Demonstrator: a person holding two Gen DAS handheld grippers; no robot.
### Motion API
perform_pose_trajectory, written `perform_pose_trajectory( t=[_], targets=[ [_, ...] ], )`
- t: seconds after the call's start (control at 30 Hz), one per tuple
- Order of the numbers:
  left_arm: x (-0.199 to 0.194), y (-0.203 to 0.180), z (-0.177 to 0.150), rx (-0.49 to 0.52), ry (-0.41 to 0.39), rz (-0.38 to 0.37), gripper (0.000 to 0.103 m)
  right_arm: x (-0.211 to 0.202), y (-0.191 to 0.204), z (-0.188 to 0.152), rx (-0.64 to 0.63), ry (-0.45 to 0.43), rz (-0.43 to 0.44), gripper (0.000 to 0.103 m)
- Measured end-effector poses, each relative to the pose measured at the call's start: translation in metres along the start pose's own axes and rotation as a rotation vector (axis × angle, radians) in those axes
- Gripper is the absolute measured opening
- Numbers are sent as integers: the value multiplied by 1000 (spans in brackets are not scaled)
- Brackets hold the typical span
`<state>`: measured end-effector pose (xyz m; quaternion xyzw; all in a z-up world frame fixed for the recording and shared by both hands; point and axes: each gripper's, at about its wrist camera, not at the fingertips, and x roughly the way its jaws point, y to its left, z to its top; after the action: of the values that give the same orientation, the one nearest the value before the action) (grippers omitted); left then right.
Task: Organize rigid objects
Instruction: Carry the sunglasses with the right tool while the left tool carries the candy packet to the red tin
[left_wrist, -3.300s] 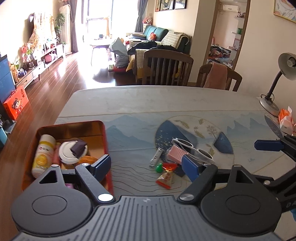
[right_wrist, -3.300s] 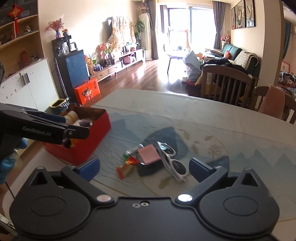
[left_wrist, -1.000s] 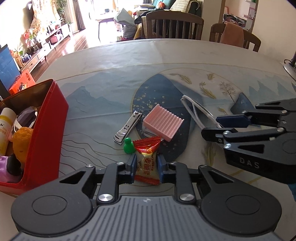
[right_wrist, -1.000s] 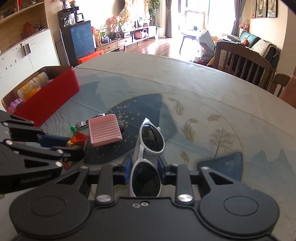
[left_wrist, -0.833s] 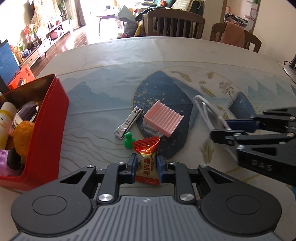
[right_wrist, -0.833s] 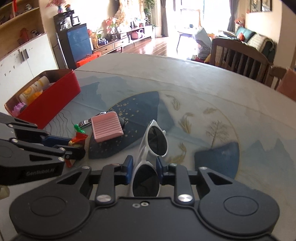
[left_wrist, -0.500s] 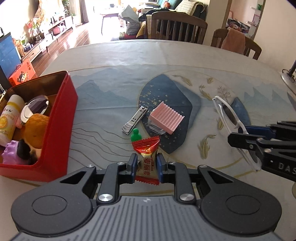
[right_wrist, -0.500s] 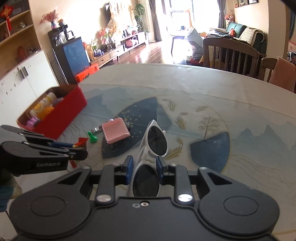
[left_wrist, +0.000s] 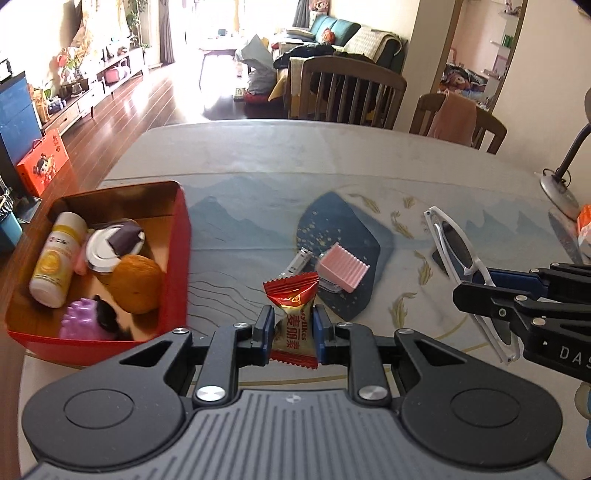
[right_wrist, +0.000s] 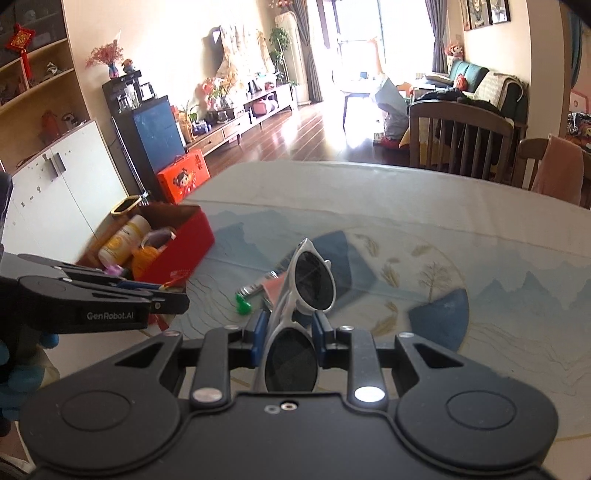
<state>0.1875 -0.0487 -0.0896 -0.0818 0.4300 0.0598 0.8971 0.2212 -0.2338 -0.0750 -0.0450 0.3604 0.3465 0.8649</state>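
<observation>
- Left tool (left_wrist: 291, 330) clamped on a red candy packet (left_wrist: 292, 314), raised clear of the desk (left_wrist: 258, 155), packet's long axis running forward between the pads.
- Right tool (right_wrist: 288, 334) clamped on white sunglasses (right_wrist: 308, 278) at the nearer lens, frame pointing forward and up; also raised off the desk.
- Red box (left_wrist: 177, 258) ahead and to the left of the left tool, near its left finger; ahead and well to the left of the right tool. Left tool plainly the nearer one, so probably first to drop its load.
- Inside the box: a yellow-and-white bottle (left_wrist: 55, 258), a round white-rimmed item, an orange ball (left_wrist: 135, 284), a purple toy (left_wrist: 83, 325). Free room seemingly only toward the far end.
- On the desk: nail clipper (left_wrist: 295, 264), pink ribbed block (left_wrist: 343, 271), small green piece (right_wrist: 243, 304).
- Green piece hidden behind the candy packet in the left view; candy packet barely visible past the left tool in the right view; dark thing under the pink block hard to identify.
</observation>
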Motion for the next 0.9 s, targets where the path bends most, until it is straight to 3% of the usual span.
perform_pose_trajectory(
  t=[0.47,0.9],
  targets=[
    [-39,76,6,-11,-41,0,21,15,81,25,-32,-47,8,26],
    [-40,163,8,-27,-32,36,21,59,154,45,-88,-26,9,26]
  ],
)
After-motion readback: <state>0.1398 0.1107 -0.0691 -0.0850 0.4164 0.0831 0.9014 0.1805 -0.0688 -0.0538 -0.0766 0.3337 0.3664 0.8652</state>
